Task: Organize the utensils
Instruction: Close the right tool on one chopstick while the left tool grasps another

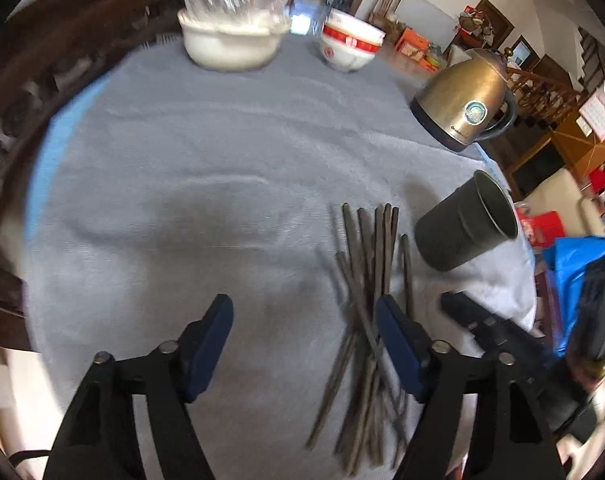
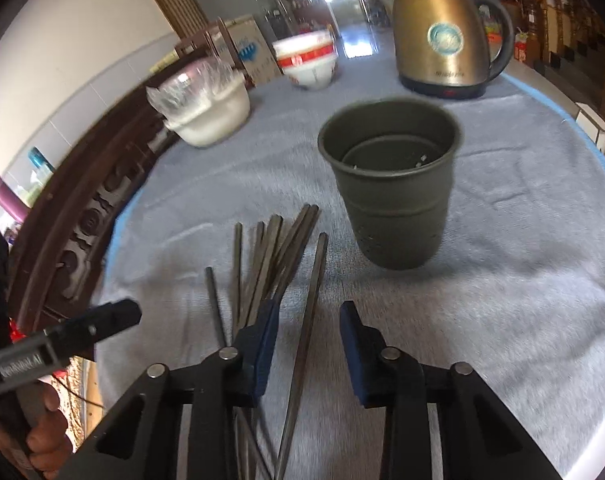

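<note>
Starting at the left, a white bowl (image 1: 230,46) topped with crinkly clear plastic is seen at the far edge of the surface (image 1: 206,152), which is covered by a grey towel. Next to it a red-banded bowl (image 1: 350,46) is parked, and further right a brass-coloured kettle (image 1: 460,100).

The left tongs (image 1: 304,322) are held spread wide, nothing between the pads, hovering over bare towel with the right-hand pad just at the edge of the chopsticks (image 1: 366,280). Those are fanned out loosely in a crossed pile on the towel, near the front. Just to their right the dark metal cup (image 1: 466,226) is stood upright, and from the right wrist view it looks empty apart from what might be an insert at the bottom, though that can't be made out for sure with the blur.

The right tongs (image 2: 308,334) are also spread apart, and one chopstick (image 2: 308,320) is lined up between the pads without being pinched yet, as far as can be judged.

What could go wrong: since the sticks are crossed over each other, neighbours could easily be dragged along or flicked off the towel when one is lifted. A thin smooth stick can also be expected to pivot or slip if it's pinched off-centre. And the cup looks light, so it could be tipped if a stick is poked against the rim instead of dropped in cleanly.
</note>
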Motion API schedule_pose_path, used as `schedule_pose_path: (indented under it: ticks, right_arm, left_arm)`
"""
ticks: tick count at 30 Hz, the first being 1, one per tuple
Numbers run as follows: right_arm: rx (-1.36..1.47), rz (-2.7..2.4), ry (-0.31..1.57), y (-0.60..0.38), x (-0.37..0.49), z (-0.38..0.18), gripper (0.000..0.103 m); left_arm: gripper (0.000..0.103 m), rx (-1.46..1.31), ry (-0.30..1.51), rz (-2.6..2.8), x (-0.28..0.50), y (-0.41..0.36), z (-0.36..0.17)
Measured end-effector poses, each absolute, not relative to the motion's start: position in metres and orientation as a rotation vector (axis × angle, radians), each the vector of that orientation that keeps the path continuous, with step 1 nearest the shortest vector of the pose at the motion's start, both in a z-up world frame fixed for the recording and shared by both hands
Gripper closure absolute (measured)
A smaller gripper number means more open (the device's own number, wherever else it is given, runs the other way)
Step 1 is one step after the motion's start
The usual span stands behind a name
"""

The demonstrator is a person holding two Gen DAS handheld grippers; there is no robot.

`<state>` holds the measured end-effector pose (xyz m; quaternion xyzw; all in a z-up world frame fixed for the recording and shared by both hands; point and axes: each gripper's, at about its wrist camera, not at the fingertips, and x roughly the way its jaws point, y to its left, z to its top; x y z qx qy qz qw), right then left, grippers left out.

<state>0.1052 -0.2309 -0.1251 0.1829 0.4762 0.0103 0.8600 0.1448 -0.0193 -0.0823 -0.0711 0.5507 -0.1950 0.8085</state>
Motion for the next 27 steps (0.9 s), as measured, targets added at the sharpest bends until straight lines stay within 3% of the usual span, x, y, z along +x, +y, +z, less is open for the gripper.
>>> schedule_pose_path:
  ticks: [4,12,15,18,27]
  right_arm:
    - [0.4,0.0,1.076,-0.229,0.122,-0.145,0.077]
    - [0.389,-0.001,1.16,-0.219,0.133,-0.157,0.082]
    - [0.382,-0.003,1.163,-0.219,0.133,-0.158,0.093]
    - [0.374,0.006,1.149,-0.221,0.131,-0.157,0.095]
    - [0.388,0.057,1.015,-0.232,0.108,-0.132,0.095]
  left_arm:
    - [0.045,-0.189,1.259,-0.44,0.163,-0.034,-0.1]
    - [0.053,-0.204,1.338,-0.457,0.171,-0.054,-0.12]
    - [0.071,-0.227,1.359,-0.455,0.174,-0.058,-0.127]
    - [0.089,-0.251,1.373,-0.463,0.177,-0.064,-0.134]
    - [0.093,-0.29,1.282,-0.487,0.174,-0.05,-0.11]
